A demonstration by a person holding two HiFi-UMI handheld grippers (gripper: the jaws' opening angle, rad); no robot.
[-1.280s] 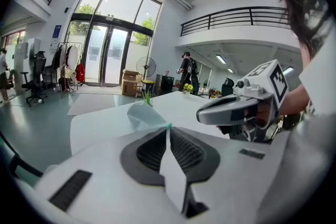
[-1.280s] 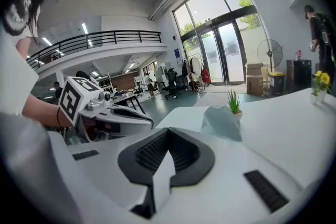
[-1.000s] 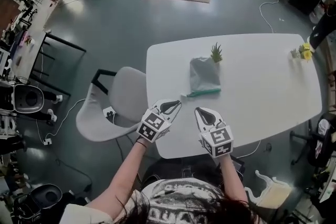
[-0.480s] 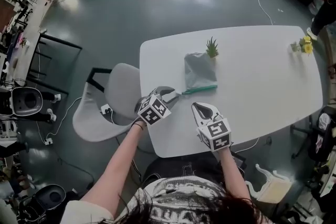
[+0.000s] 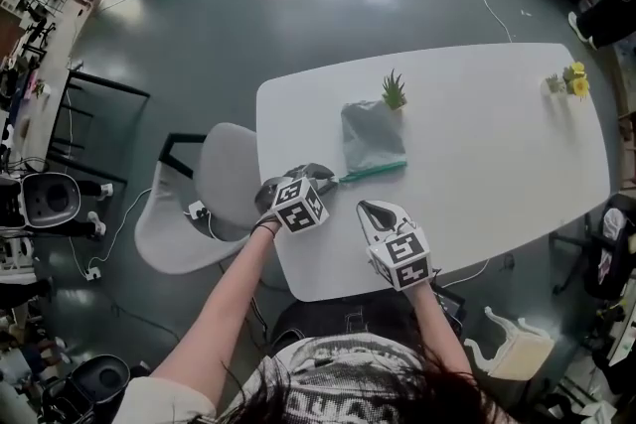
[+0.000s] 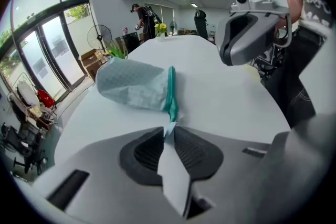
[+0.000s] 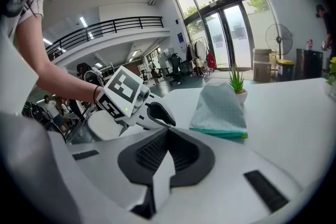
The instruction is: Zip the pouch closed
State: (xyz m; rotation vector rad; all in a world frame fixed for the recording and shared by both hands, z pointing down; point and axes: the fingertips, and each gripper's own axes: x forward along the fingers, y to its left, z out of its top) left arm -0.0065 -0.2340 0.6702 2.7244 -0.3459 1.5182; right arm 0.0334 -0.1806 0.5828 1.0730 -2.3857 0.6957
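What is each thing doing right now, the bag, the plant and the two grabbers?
Pouch: lying flat on the table, zip state unclear.
Left gripper: jaws just closing, shut on the zip tab.
Right gripper: shut, empty.
Plant: upright at the pouch's far corner.

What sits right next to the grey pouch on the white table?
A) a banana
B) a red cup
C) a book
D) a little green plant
D: a little green plant stands on the table right beside one far corner of the pouch, and no cup, banana or book is on it.
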